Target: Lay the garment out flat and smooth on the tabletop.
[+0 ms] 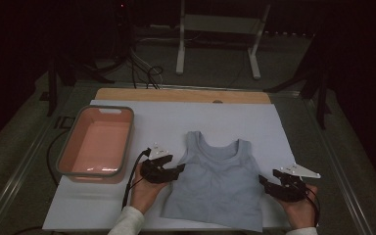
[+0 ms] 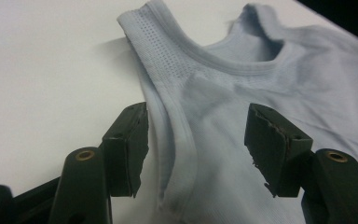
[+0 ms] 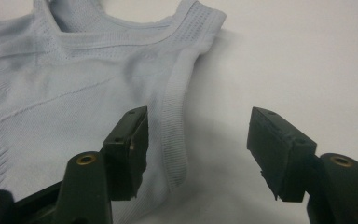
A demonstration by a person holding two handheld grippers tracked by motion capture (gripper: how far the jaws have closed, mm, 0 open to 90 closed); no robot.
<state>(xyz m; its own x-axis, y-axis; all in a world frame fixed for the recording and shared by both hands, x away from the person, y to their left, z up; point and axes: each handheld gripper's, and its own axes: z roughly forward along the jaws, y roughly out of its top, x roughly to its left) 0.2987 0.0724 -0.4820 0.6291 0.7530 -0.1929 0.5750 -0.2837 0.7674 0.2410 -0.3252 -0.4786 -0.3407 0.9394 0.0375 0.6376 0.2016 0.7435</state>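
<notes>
While both grippers sit at the sides of the top (image 1: 215,181), the relation that matters is edge to jaw. The left gripper (image 1: 176,171) has the top's armhole edge running up between its jaws, cloth lying toward its right pad; the jaws stand about half open and press on nothing. The right gripper (image 1: 263,182) mirrors it: the ribbed side edge lies just inside its left pad, bare sheet (image 1: 274,127) under the rest of the gap, jaws likewise parted, nothing held. In the gripper views, the left gripper (image 2: 196,147) straddles more cloth than the right gripper (image 3: 198,151), so the left looks a touch nearer a grip.

The top's long axis runs straight ahead of both grippers, hem by the person's hands, straps at the far end. It lies flat, front up, on the white sheet.

Looks: pale blue-grey sleeveless knit top (image 2: 270,107), scoop neck, mesh band along the neckline and straps, ribbed binding on the armholes, a few soft wrinkles across the chest. Thin, limp fabric; likely to drape when lifted.

A pink tub (image 1: 98,142) sits beyond the left gripper, off to its left, well apart.
</notes>
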